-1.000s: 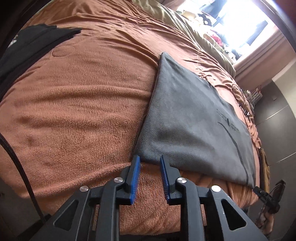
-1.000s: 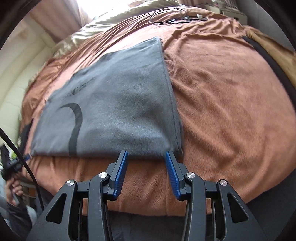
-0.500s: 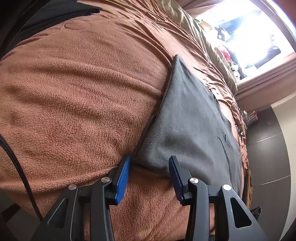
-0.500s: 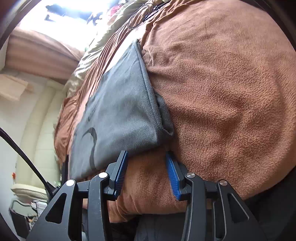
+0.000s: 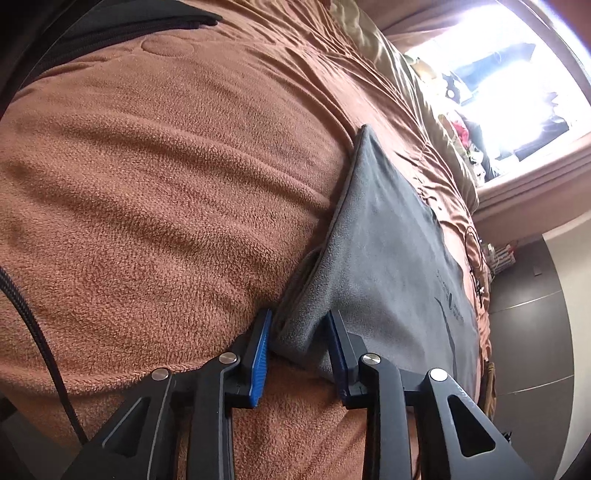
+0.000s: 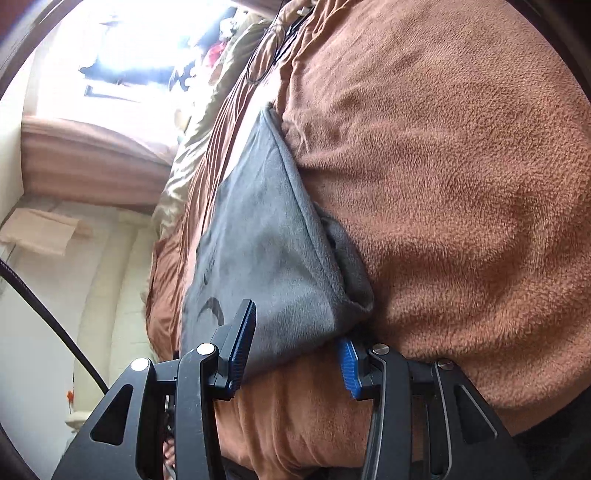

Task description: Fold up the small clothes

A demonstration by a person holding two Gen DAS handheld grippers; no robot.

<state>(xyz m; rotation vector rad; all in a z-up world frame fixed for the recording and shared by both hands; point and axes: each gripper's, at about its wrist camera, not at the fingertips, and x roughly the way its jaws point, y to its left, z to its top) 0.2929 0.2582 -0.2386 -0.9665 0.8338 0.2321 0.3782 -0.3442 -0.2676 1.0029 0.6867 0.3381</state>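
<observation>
A grey fleece garment (image 5: 388, 258) with a dark curved print lies flat on the brown blanket (image 5: 166, 203). My left gripper (image 5: 299, 347) is at its near left corner. The jaws are closing, the corner is bunched up between the blue pads (image 5: 260, 354), and both pads touch the fabric. In the right wrist view the same garment (image 6: 266, 251) has a curled near right corner. My right gripper (image 6: 295, 354) straddles the near edge there with its jaws held apart. One of its pads (image 6: 242, 347) is over the grey fabric and the other rests against the blanket.
The blanket (image 6: 461, 184) covers a bed that falls away just below both grippers. A black garment (image 5: 110, 26) lies at the far left, an olive quilt (image 5: 391, 74) by the bright window, a looped cable (image 6: 266, 59) beyond the grey garment, and dark cabinets (image 5: 528, 332) to the right.
Both grippers sank to the garment's near corners and rolled. The left jaws widened, then narrowed onto the left corner. The right corner now sits between the right jaws, whose gap has not changed.
</observation>
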